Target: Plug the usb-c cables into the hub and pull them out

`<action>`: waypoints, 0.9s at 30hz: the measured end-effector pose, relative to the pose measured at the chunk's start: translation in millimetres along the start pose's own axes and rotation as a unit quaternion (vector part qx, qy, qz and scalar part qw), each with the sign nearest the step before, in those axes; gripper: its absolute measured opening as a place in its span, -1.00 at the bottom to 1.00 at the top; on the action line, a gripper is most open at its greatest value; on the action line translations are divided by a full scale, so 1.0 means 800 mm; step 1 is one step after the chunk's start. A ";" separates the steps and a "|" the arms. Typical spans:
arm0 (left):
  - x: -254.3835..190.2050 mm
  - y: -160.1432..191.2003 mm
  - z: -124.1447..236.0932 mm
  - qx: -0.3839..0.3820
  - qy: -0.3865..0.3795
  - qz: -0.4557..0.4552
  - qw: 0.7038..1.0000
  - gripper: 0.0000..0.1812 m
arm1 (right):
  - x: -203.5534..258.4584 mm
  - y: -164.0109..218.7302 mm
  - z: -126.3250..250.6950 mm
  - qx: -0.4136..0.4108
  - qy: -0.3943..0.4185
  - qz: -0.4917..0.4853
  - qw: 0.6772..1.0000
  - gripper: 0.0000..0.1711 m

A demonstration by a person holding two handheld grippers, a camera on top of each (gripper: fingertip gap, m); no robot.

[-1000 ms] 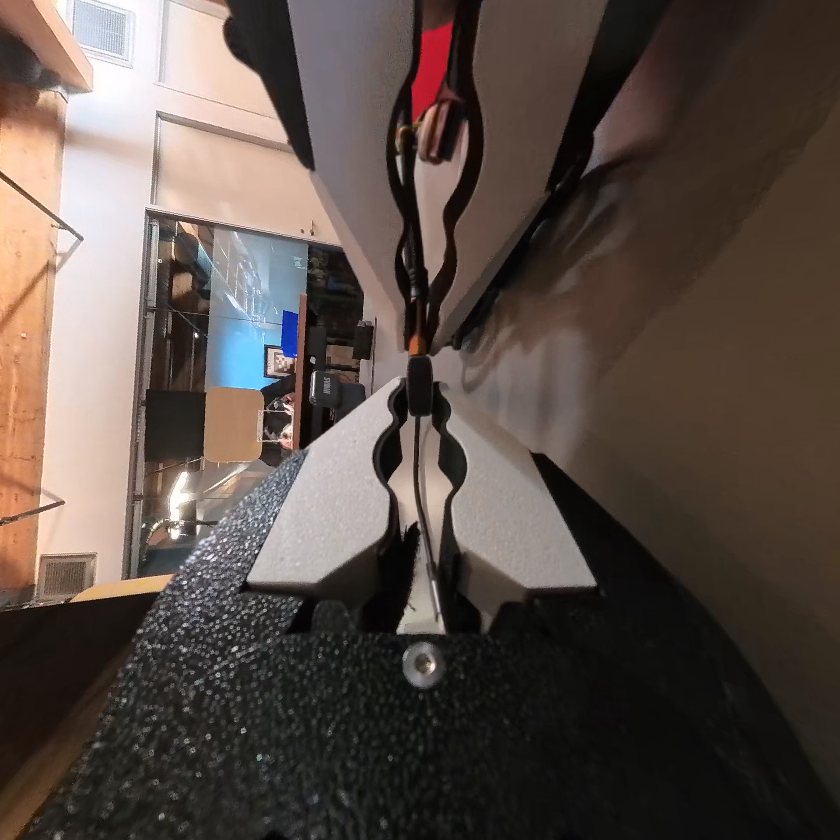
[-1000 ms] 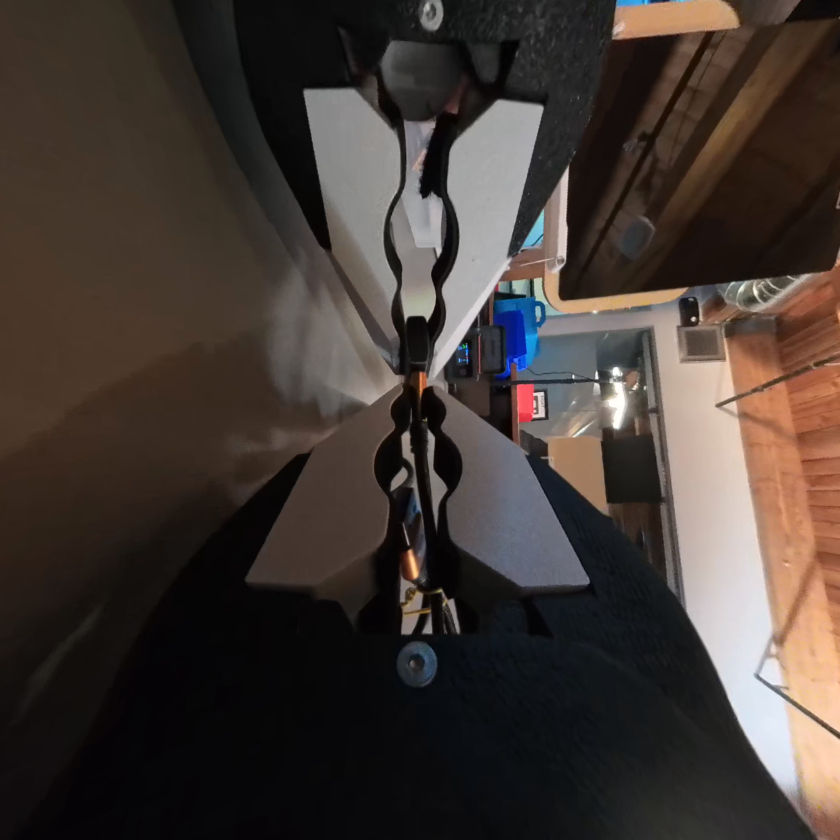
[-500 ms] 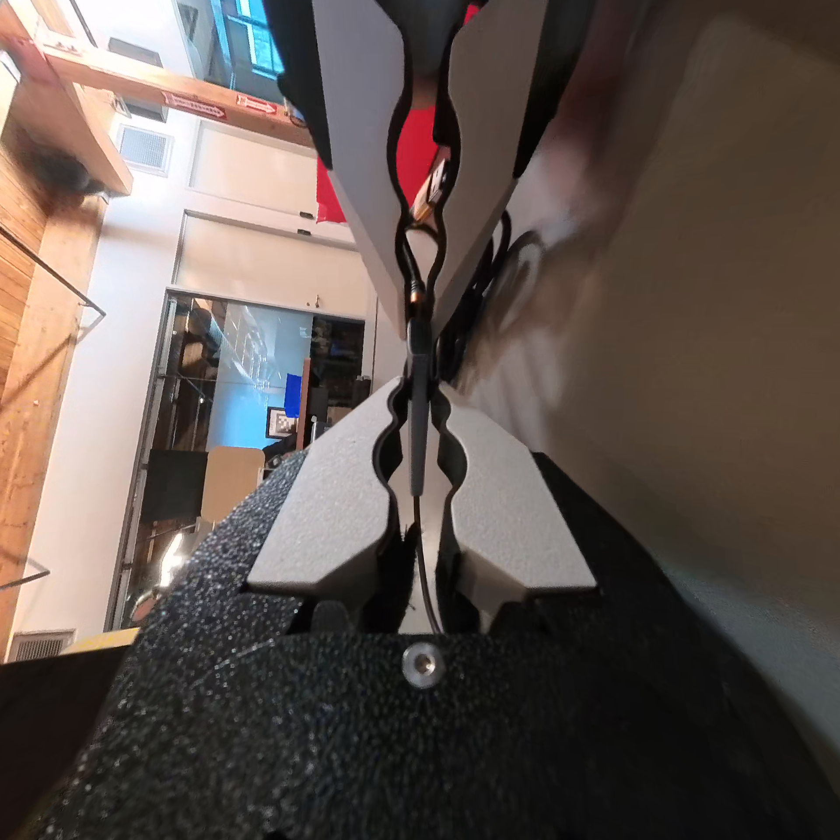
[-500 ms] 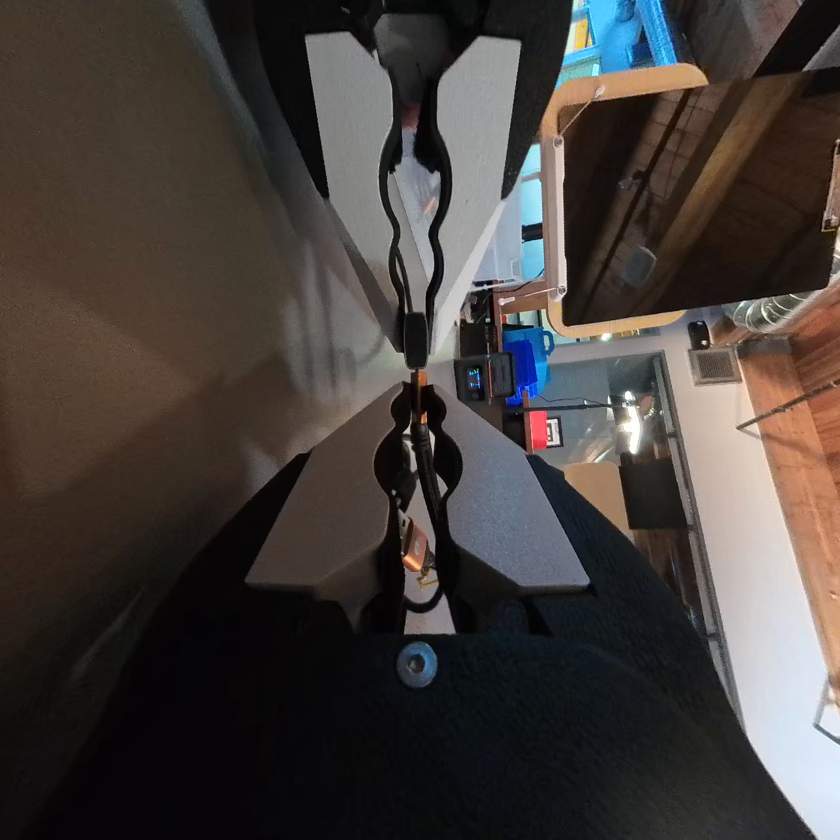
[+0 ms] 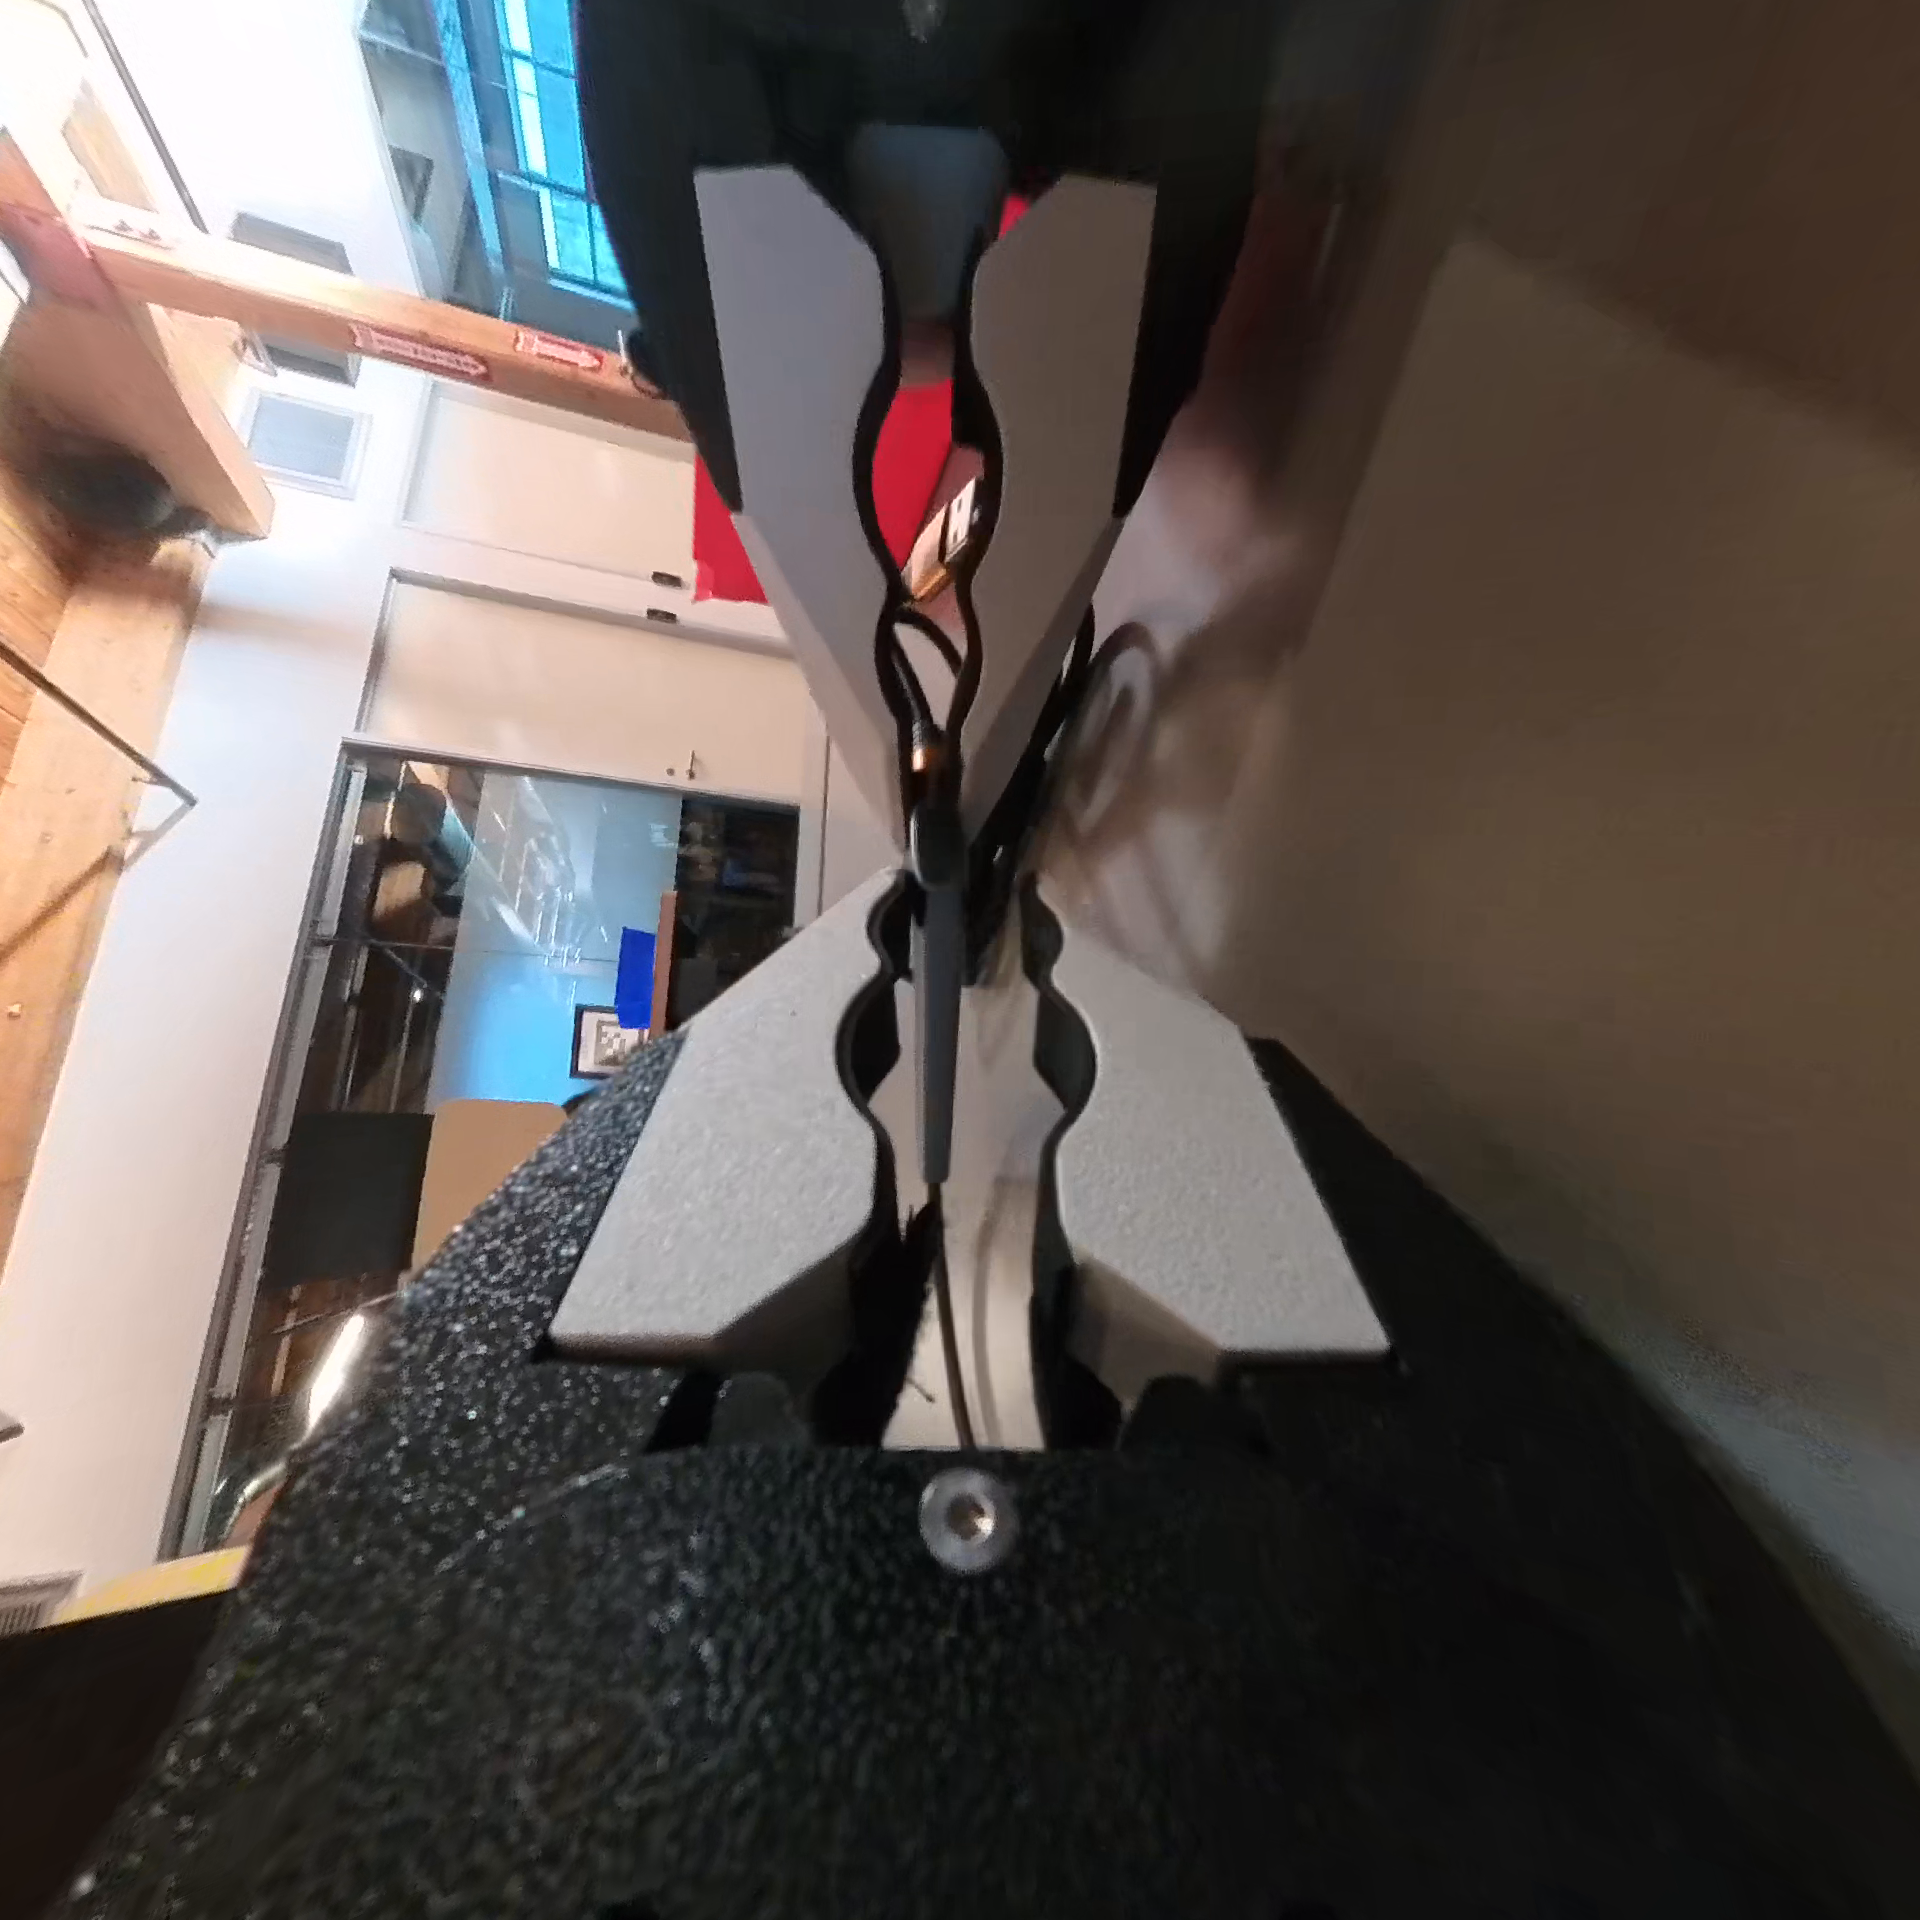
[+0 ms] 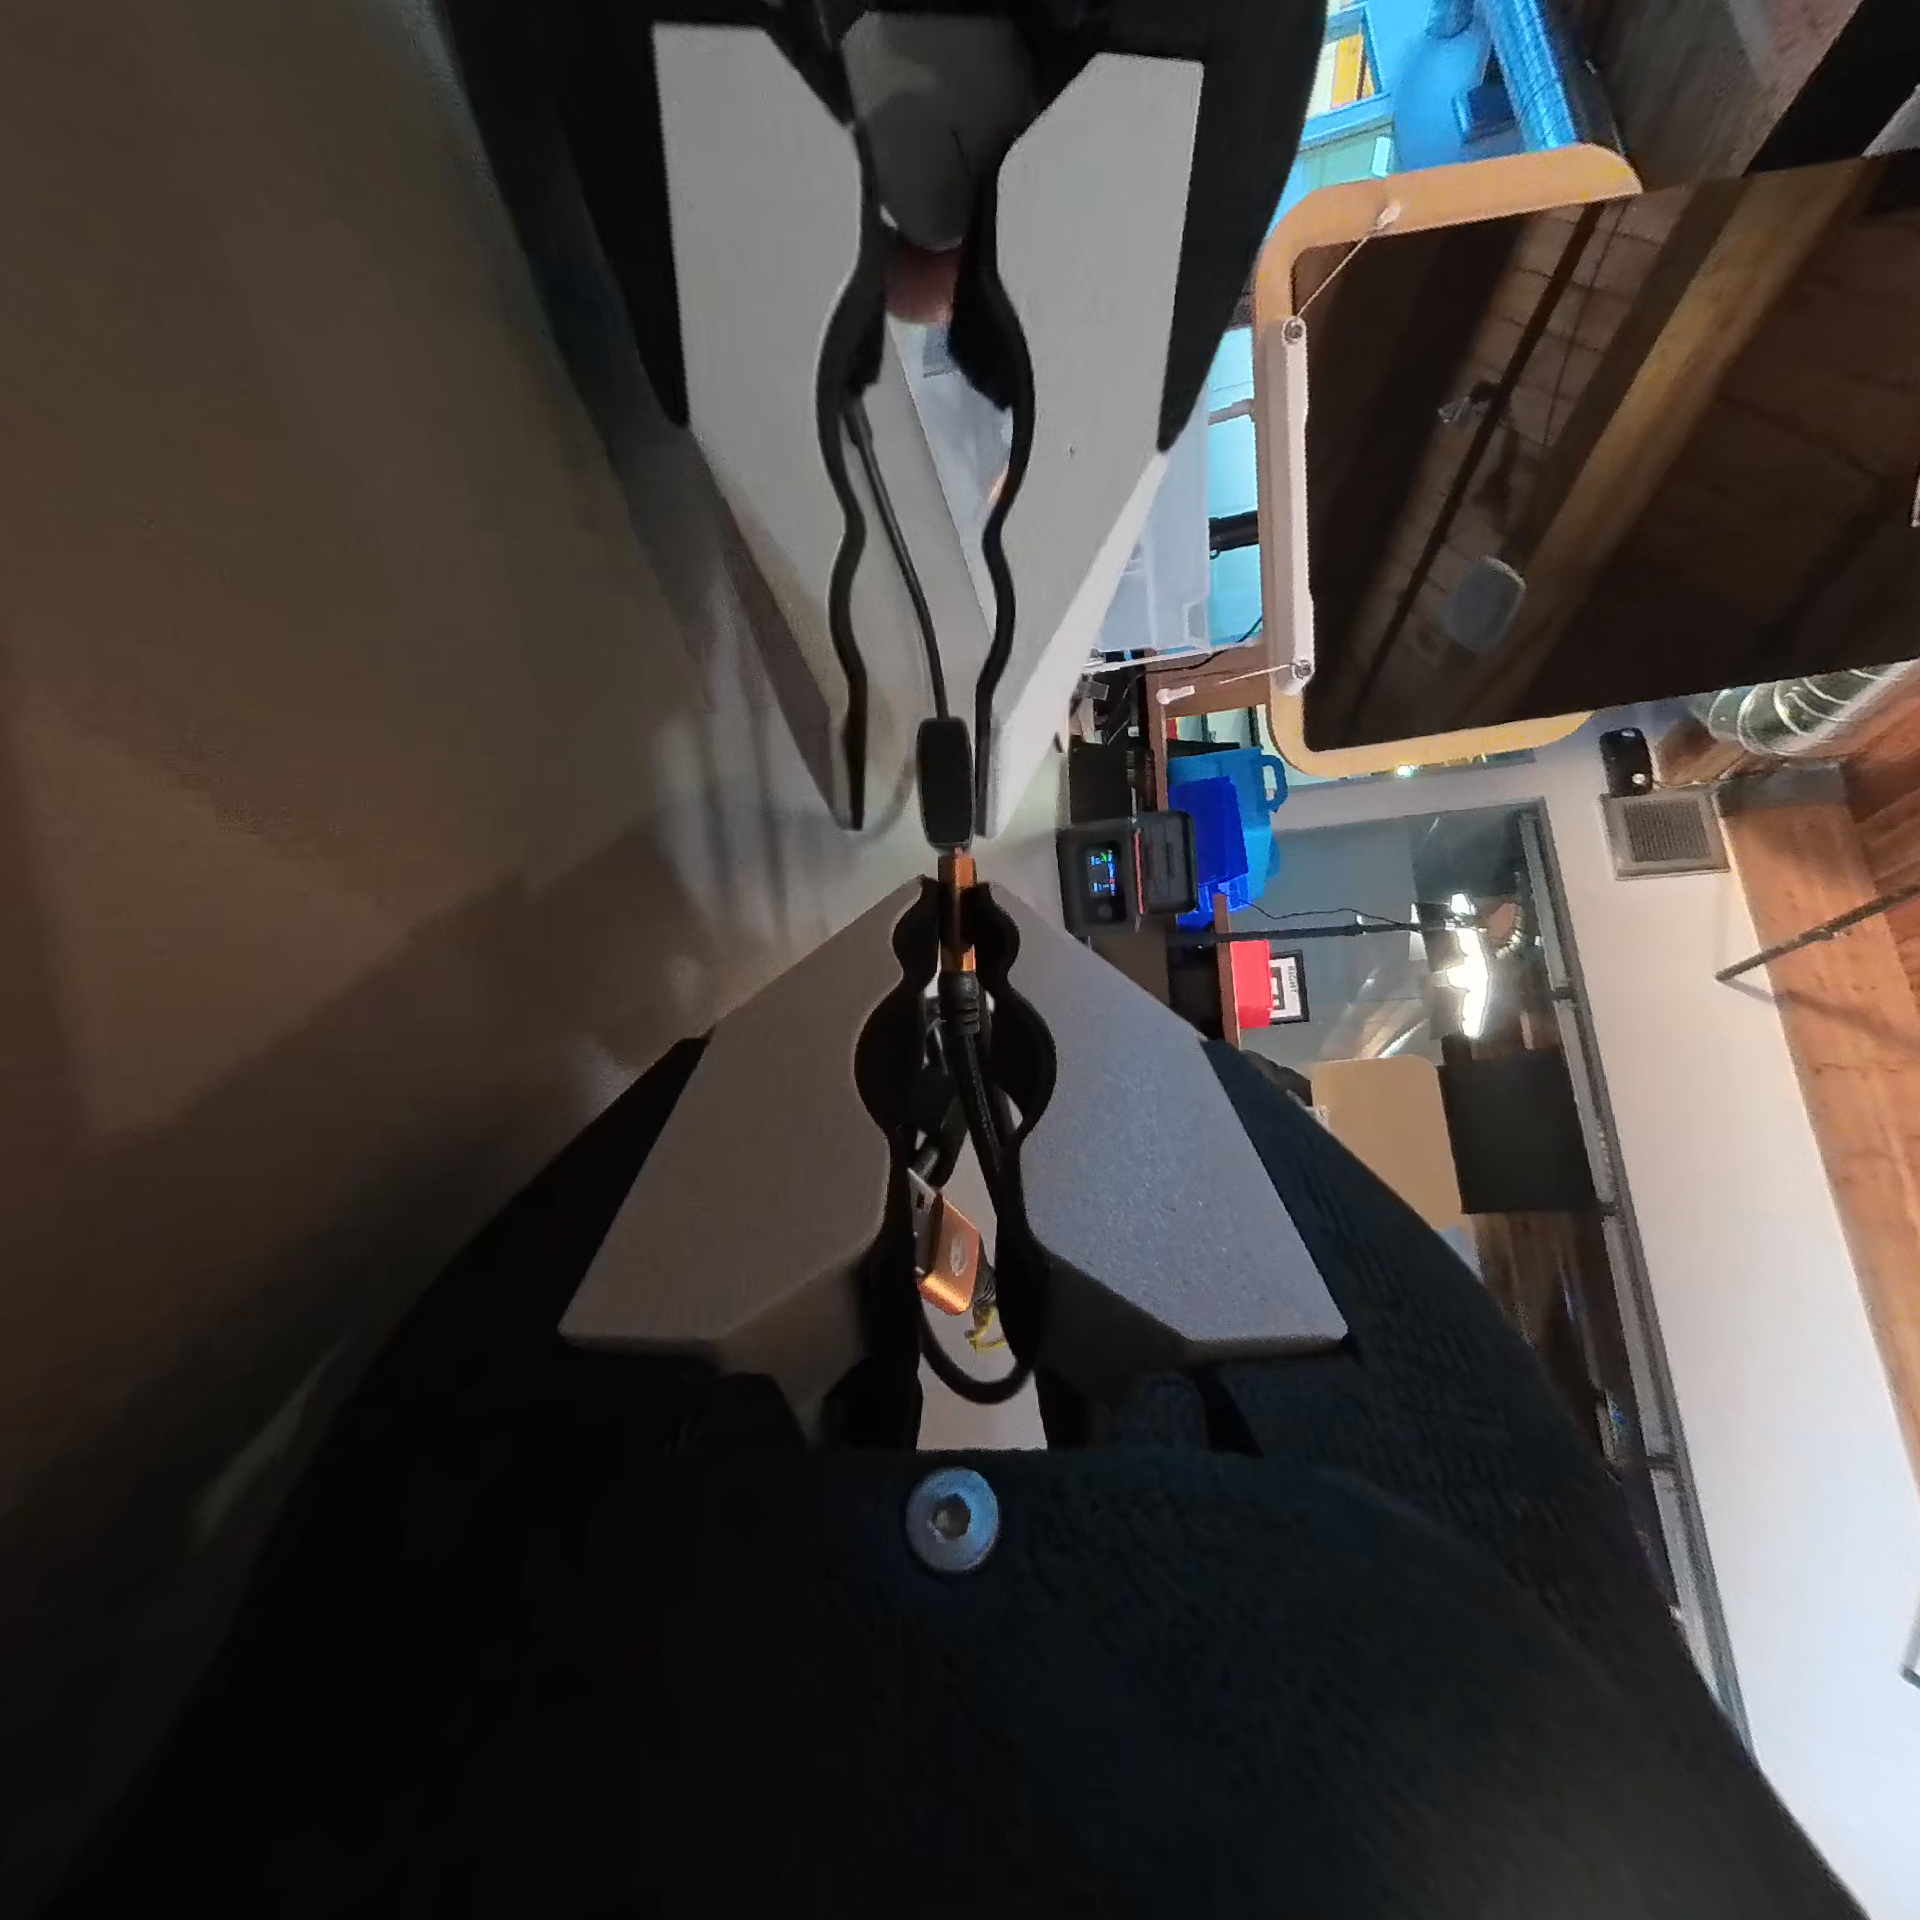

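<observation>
The two grippers face each other tip to tip, rolled sideways above a beige table (image 5: 1558,727). My left gripper (image 5: 961,883) is open. The thin grey hub (image 5: 935,1039) stands edge-on in the gap between its fingers, its thin cable running back toward the camera. My right gripper (image 6: 954,885) is shut on the orange usb-c plug (image 6: 956,914). The plug's tip meets the hub's dark end (image 6: 945,774). The black cable (image 6: 982,1091) loops back between the right fingers, and its orange second connector (image 6: 945,1257) hangs there. The right gripper (image 5: 930,821) also shows in the left wrist view.
The table (image 6: 312,623) fills the left side of the right wrist view. A loop of black cable (image 5: 1049,769) lies behind the right gripper. Far off are a glass doorway (image 5: 540,935), blue bins (image 6: 1221,821) and a framed dark panel (image 6: 1610,436).
My left gripper's fingers have spread apart and no longer clamp the hub. Both grippers have tilted, so the room behind has shifted. The right gripper still grips the orange plug.
</observation>
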State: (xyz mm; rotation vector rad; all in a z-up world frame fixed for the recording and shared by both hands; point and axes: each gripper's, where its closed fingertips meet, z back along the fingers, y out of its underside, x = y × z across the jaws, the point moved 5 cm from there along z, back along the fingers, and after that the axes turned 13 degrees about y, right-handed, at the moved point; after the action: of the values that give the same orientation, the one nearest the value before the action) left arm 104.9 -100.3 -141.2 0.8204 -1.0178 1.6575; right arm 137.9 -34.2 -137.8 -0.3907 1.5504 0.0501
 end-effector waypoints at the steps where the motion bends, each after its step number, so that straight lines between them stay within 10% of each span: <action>1: 0.000 0.000 -0.001 0.002 -0.002 -0.003 1.000 -0.82 | 0.000 0.000 0.000 0.000 0.000 0.001 1.000 -0.95; 27: -0.009 -0.010 0.024 -0.059 0.025 0.042 0.997 -0.91 | 0.004 -0.023 0.018 -0.066 -0.032 -0.079 0.994 -0.93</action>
State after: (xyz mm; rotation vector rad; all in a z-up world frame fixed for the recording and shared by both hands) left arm 115.7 -119.3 -137.1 0.6616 -1.1178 1.6634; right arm 156.7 -48.0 -137.7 -0.6085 1.4524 0.0419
